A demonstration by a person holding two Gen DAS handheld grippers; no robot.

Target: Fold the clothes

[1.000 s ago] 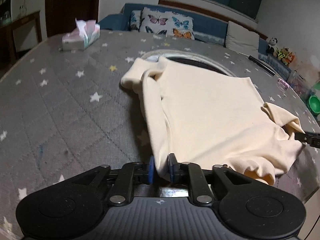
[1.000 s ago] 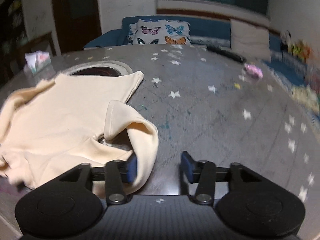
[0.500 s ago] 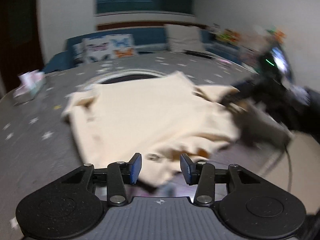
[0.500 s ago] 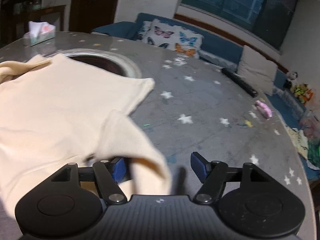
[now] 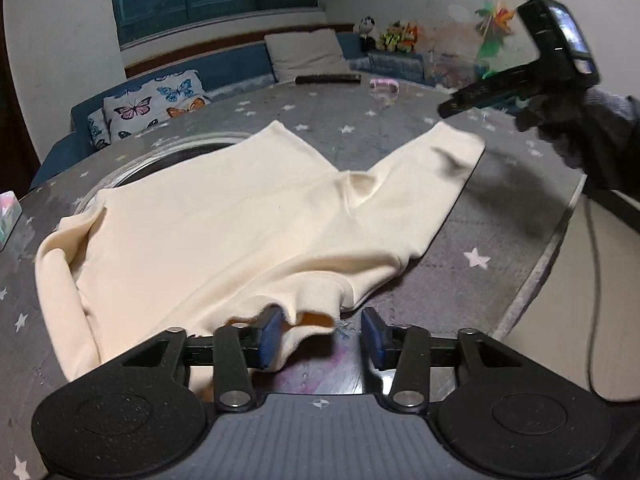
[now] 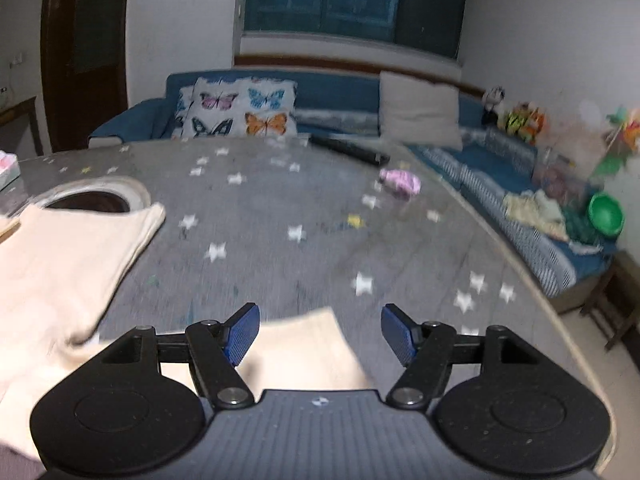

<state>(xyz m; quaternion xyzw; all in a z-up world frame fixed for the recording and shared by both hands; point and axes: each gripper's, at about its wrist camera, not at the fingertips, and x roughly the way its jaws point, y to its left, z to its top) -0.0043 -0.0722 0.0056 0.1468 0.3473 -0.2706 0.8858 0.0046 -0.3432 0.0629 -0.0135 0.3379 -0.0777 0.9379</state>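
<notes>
A cream sweatshirt [image 5: 224, 216] lies spread on the star-patterned gray table [image 5: 460, 264], its long axis running from near left to far right, one sleeve [image 5: 432, 172] pointing far right. The left tool [image 5: 320, 334] stands apart at the garment's near edge. The right tool [image 6: 320, 334] is also apart, above the sleeve end.
</notes>
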